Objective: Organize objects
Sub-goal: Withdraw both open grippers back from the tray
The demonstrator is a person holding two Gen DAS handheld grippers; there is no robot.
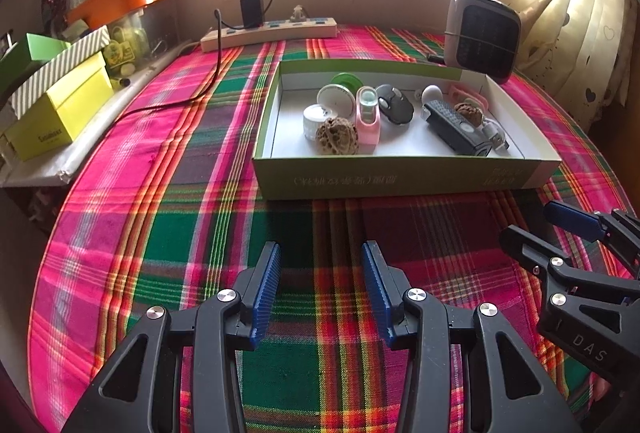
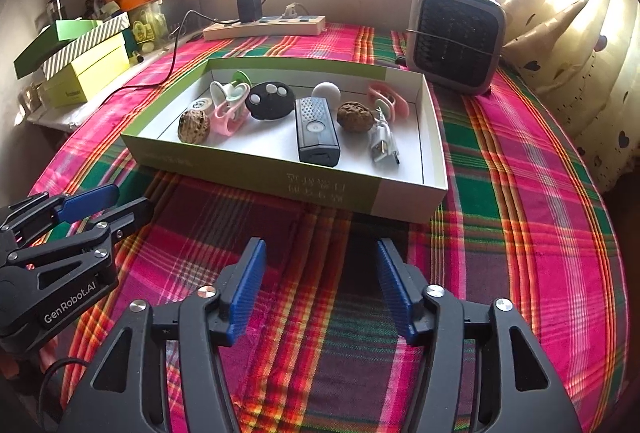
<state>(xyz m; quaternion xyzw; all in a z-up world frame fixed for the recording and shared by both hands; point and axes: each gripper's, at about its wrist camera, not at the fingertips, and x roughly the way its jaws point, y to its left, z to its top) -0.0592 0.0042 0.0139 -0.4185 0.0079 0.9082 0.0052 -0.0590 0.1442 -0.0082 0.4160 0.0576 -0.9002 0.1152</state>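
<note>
A shallow green-and-white cardboard box (image 1: 400, 179) (image 2: 256, 179) rests on the plaid tablecloth. Inside lie several small objects: a walnut (image 1: 337, 135) (image 2: 194, 127), a pink tape holder (image 1: 368, 115) (image 2: 229, 113), a dark mouse-like gadget (image 1: 395, 104) (image 2: 270, 101), a dark bike light (image 1: 456, 127) (image 2: 317, 131), a second walnut (image 2: 352, 116) and a white USB cable (image 2: 384, 147). My left gripper (image 1: 322, 293) hovers over the cloth in front of the box, open and empty. My right gripper (image 2: 320, 289) is beside it, also open with nothing between its fingers.
A power strip (image 1: 268, 29) with a black charger and trailing cable lies behind the box. A small fan heater (image 2: 456, 37) stands at the back right. Stacked yellow and striped boxes (image 1: 60, 105) crowd the left ledge. A curtain (image 2: 580, 45) hangs on the right.
</note>
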